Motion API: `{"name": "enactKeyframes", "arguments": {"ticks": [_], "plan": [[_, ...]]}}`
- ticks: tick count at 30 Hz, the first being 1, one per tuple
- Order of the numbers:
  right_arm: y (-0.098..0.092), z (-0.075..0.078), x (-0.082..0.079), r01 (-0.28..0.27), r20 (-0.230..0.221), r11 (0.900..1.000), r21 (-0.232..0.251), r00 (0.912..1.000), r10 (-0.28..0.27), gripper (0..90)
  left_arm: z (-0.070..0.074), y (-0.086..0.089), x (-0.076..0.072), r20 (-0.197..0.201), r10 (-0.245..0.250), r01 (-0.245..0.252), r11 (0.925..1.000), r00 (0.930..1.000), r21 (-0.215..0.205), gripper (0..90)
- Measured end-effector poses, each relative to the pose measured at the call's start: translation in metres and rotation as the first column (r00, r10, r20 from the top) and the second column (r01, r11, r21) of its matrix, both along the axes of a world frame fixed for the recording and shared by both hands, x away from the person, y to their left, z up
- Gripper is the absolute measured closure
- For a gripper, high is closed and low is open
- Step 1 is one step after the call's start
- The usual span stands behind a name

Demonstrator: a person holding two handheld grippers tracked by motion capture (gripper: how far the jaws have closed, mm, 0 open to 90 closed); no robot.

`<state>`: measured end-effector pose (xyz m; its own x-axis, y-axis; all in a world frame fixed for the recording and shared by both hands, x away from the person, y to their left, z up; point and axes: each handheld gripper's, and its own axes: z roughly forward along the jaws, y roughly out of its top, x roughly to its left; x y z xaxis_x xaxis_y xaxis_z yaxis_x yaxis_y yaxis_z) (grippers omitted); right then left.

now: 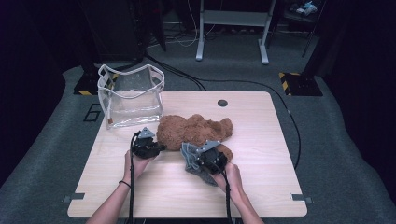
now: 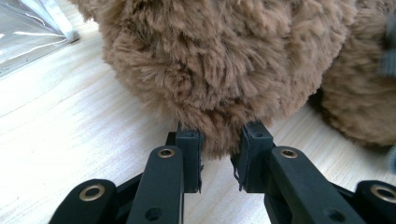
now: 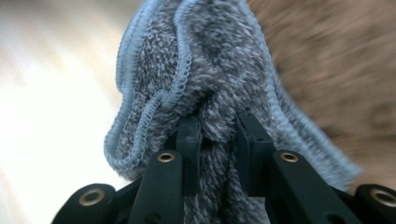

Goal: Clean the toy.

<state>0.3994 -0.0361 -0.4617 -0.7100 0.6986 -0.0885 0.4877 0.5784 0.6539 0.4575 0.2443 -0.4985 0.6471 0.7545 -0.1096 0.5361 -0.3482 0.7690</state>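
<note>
A brown plush teddy bear lies on its side in the middle of the wooden table. My left gripper is at the bear's left end, shut on a tuft of its fur. A grey knitted cloth with a light blue hem lies against the bear's near side. My right gripper is shut on a bunched fold of this cloth, with the bear's fur blurred behind it.
A clear plastic bag with white trim stands open at the table's back left corner; its edge shows beyond the bear. A round cable hole sits near the back edge. Bare wood lies to the right and front.
</note>
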Motion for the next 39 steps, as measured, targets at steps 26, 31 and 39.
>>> {"name": "enactKeyframes", "arguments": {"ticks": [26, 31, 39], "plan": [[-0.057, -0.008, -0.002, 0.213, -0.095, 0.974, -0.078, 0.971, -0.22, 73.6, -0.002, 0.003, 0.002, -0.011, 0.014, -0.015, 0.9998, 0.9998, -0.014, 74.5], [-0.076, 0.01, -0.015, 0.239, -0.082, 0.97, -0.048, 0.9668, -0.242, 73.4, -0.002, 0.002, 0.002, -0.006, 0.012, -0.012, 0.9999, 0.9999, -0.008, 74.5], [-0.082, 0.044, 0.016, 0.255, 0.012, 0.966, 0.036, 0.9667, -0.256, 72.9, -0.001, 0.001, 0.002, -0.012, 0.011, -0.011, 0.9999, 0.9999, -0.007, 74.5]]}}
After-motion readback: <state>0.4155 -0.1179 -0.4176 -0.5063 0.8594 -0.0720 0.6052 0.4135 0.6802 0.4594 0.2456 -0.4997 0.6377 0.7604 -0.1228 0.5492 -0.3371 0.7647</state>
